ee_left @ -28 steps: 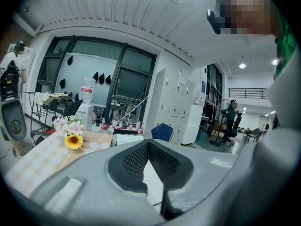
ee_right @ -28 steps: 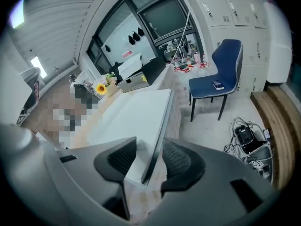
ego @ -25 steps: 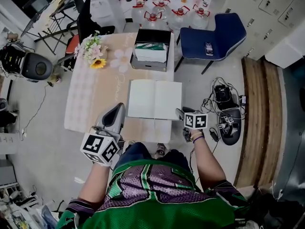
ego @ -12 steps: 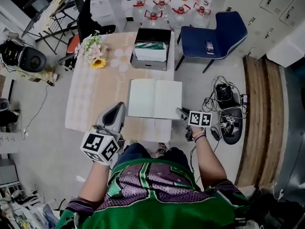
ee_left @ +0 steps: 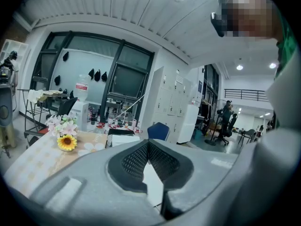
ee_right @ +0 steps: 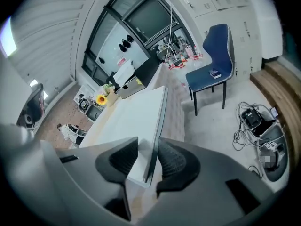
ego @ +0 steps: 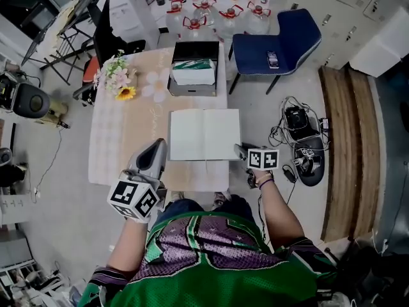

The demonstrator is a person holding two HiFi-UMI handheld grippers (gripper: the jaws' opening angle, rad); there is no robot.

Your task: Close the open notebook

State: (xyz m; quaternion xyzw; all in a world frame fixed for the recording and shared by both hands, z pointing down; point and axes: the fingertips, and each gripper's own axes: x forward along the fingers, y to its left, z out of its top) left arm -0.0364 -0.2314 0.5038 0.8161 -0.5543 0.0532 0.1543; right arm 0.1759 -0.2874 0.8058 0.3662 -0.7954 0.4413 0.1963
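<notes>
The open notebook [ego: 204, 134] lies flat on the table, its white pages up. My right gripper [ego: 238, 149] is at its near right corner. In the right gripper view the notebook's right edge [ee_right: 153, 140] stands between the jaws of the right gripper [ee_right: 148, 158], which are closing around it with a small gap still showing on the left side. My left gripper [ego: 159, 144] hovers off the notebook's near left corner, apart from it. In the left gripper view the left gripper [ee_left: 148, 144] is shut, with nothing held.
The table [ego: 124, 142] also bears a flower bunch [ego: 119, 77] and a dark box [ego: 195, 69] at the far end. A blue chair [ego: 276, 36] with a phone stands beyond on the right. Cables and a bag [ego: 300, 139] lie on the floor at the right.
The head view has shifted a little. The right gripper's cube has tipped slightly at the notebook's corner. The left gripper and the notebook keep their places.
</notes>
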